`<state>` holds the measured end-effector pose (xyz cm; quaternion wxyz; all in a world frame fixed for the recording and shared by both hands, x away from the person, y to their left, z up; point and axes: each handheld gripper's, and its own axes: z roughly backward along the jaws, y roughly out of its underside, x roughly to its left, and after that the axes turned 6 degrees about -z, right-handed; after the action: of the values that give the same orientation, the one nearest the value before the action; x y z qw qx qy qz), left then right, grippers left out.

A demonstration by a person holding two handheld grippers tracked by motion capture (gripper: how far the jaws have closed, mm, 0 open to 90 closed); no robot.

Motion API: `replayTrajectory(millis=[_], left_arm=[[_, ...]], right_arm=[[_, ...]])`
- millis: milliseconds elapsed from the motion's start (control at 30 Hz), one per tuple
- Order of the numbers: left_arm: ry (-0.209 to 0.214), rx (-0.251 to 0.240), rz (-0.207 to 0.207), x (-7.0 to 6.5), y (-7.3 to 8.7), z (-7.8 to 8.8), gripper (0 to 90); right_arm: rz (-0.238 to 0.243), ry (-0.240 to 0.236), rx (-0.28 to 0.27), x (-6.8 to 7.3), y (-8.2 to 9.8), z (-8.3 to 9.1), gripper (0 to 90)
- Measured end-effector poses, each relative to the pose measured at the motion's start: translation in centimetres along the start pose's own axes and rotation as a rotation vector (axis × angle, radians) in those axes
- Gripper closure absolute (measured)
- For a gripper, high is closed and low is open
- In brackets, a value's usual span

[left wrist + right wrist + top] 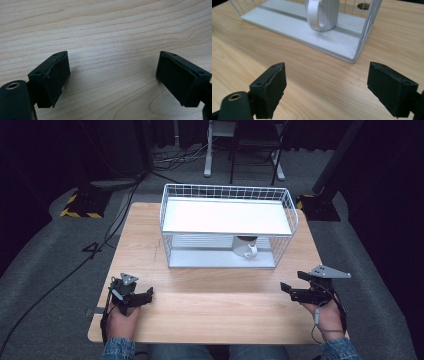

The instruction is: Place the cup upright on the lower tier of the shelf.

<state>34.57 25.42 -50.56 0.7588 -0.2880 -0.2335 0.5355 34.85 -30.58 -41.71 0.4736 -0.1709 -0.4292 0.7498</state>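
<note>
Left gripper (142, 296): spread, nothing held | right gripper (290, 291): spread, nothing held | white mug (246, 246): stood on wire rack's (226, 226) lower shelf, far tabletop (210, 305).

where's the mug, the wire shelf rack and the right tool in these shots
mug (245, 246), high view, on its white body, lower shelf of the rack
wire shelf rack (226, 216), high view, on the bare white top shelf
right tool (286, 289), high view, midway between its open fingertips
</note>
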Motion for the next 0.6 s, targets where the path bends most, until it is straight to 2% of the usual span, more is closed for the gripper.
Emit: replayTrajectory(millis=[167,333,467,600], left_arm=[[0.0,0.0,0.0,0.0,0.0,0.0,12.2],[0.0,0.0,0.0,0.0,0.0,0.0,12.2],[-0.001,0.0,0.0,0.0,0.0,0.0,12.2],[-0.001,0.0,-0.001,0.0,0.0,0.0,12.2]], right_arm=[[0.014,-0.001,0.048,-0.3,1.0,0.2,15.7],[0.008,-0.014,0.083,-0.7,2.4,0.0,17.0],[-0.003,-0.02,0.089,-1.1,3.4,-0.4,17.0],[-0.012,-0.005,0.097,-1.5,4.5,-0.8,17.0]])
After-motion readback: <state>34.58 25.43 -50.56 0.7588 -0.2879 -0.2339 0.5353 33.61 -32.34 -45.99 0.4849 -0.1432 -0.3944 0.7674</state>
